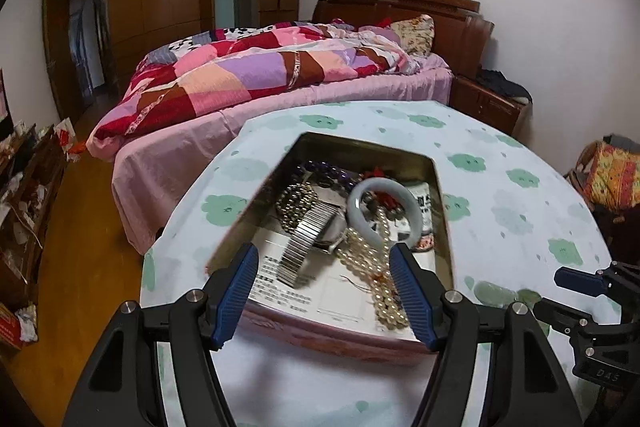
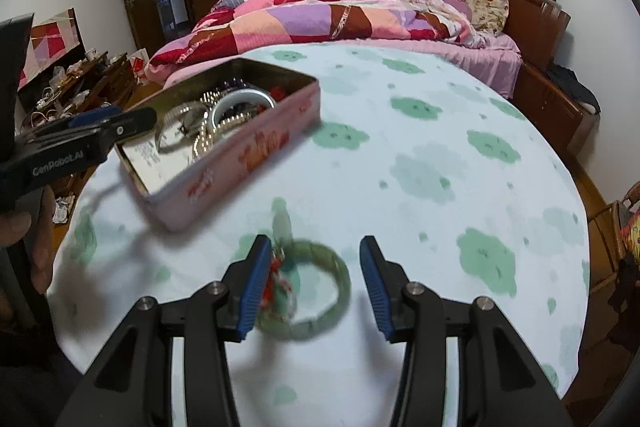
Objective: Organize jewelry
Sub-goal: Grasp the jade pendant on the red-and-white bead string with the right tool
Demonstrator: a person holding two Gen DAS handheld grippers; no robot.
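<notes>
A pink tin box (image 1: 340,341) (image 2: 256,151) sits on the round table and holds jewelry: a pale jade bangle (image 1: 416,215), a metal-band watch (image 1: 308,239), a pearl bead strand (image 1: 384,291), dark purple beads (image 1: 320,169). My left gripper (image 1: 324,297) is open and empty, over the box's near edge. A green jade bangle (image 2: 320,323) with a red-corded charm (image 2: 280,279) lies on the cloth. My right gripper (image 2: 312,287) is open just above it, fingers either side, left pad (image 2: 252,291) over the charm.
The table wears a white cloth with green cloud prints (image 2: 440,147). A bed with a patchwork quilt (image 1: 260,75) stands behind it. A cluttered wooden dresser (image 2: 80,83) is at the left, a nightstand (image 1: 492,103) at the right. The right gripper shows at the left view's edge (image 1: 580,283).
</notes>
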